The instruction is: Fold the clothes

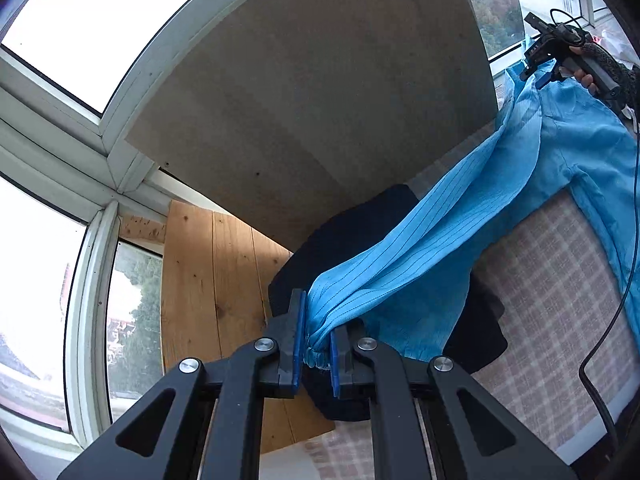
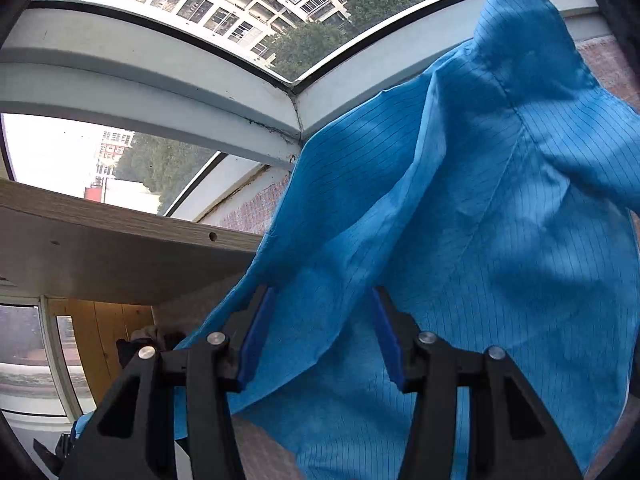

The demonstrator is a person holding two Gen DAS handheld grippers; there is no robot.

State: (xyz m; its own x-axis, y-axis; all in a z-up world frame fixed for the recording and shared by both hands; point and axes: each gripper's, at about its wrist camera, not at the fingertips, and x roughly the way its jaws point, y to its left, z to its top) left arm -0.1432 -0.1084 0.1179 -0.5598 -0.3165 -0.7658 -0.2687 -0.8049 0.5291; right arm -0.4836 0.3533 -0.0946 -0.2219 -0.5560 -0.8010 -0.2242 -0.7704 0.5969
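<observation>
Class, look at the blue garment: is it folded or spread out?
Not folded. The blue garment hangs stretched and bunched between the left gripper, clamping its elastic cuff, and the right gripper, above the checked cloth.

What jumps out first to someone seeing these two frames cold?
The bright blue pinstriped garment, stretched in mid-air between both grippers over a checked cloth. The left gripper is clamped on its elastic cuff; the right gripper, top right in the left view, holds the other end. Beneath lies a dark garment.
</observation>
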